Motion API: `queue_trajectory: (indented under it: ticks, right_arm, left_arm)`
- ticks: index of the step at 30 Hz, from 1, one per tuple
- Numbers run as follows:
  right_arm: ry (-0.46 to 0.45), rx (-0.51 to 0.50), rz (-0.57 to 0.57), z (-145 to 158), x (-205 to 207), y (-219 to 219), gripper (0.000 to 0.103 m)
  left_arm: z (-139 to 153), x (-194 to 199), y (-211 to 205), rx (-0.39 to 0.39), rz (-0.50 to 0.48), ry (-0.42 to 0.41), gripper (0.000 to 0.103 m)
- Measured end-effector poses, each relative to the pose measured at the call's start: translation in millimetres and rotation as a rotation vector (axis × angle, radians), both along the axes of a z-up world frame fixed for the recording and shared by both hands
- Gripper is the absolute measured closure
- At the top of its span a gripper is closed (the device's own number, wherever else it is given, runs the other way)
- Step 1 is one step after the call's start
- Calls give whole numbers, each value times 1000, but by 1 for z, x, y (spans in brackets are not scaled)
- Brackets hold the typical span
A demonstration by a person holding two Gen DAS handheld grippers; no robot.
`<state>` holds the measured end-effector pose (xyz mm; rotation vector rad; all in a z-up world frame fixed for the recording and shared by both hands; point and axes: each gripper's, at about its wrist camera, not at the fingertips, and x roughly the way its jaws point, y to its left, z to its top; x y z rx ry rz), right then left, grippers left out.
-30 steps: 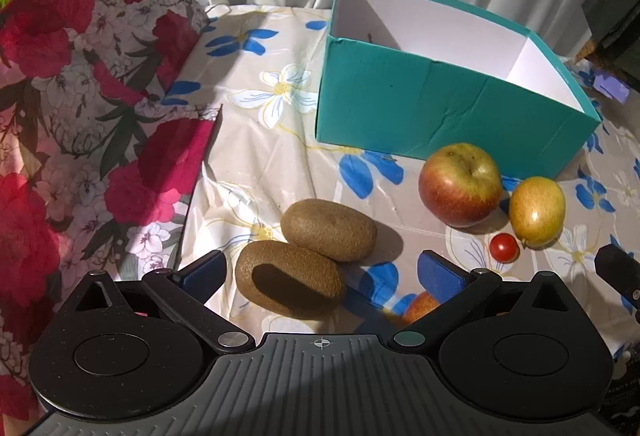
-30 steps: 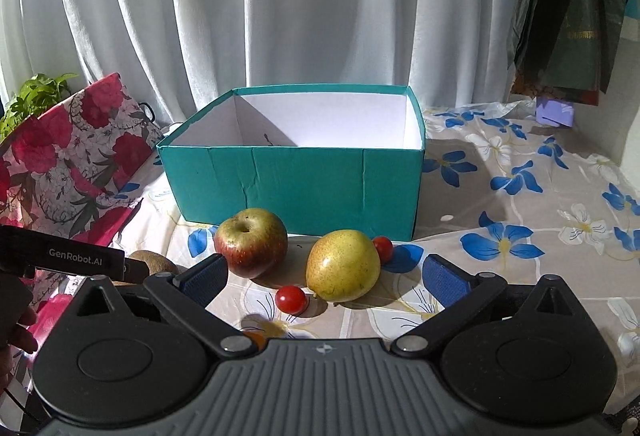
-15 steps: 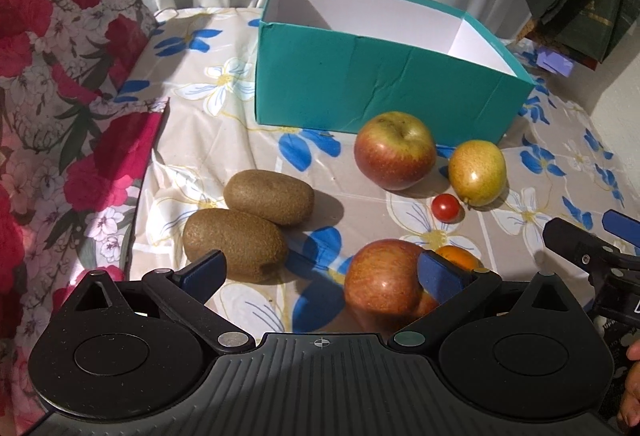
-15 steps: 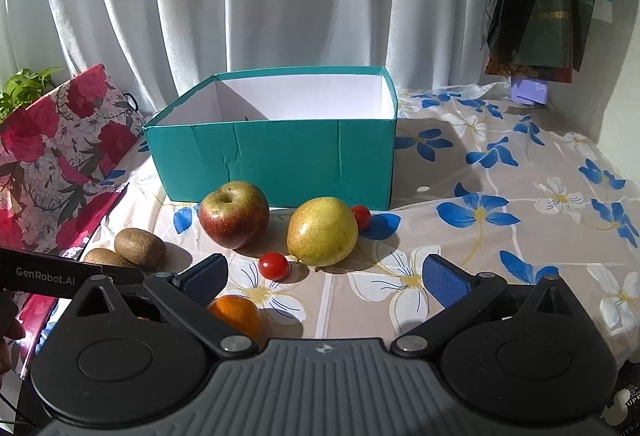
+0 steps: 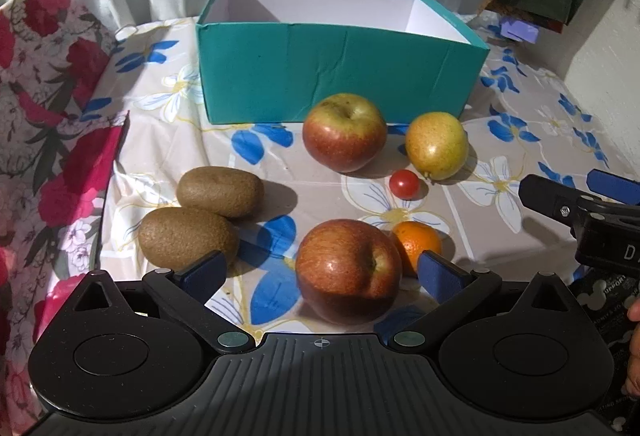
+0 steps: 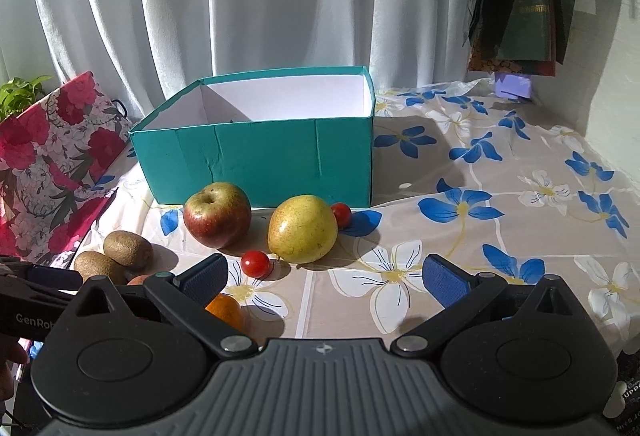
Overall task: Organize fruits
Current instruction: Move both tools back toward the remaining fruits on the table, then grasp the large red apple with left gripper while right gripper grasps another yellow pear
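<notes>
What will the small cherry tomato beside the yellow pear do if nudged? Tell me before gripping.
The cherry tomato looks round and glossy, so it will probably roll and may slip between pads. It seems light, and likely bruises if squeezed hard. The pear beside it might stop a roll.

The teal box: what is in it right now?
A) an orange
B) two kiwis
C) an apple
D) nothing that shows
D: the box shows only bare white walls, while the kiwis, apples and orange lie on the table in front.
</notes>
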<state>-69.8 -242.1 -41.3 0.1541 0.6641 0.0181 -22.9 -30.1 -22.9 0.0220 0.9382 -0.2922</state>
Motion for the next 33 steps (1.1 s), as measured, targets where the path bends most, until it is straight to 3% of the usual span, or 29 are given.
queue_trajectory:
  ticks: [26,33]
  right_arm:
    - [35,23,22,-14,16,-20,0]
    - [45,21,31,-17,22,-18,0]
  left_arm:
    - [-22,9,-24,105,-12,29,0]
    - [-28,14,-22,86,-22,61,13]
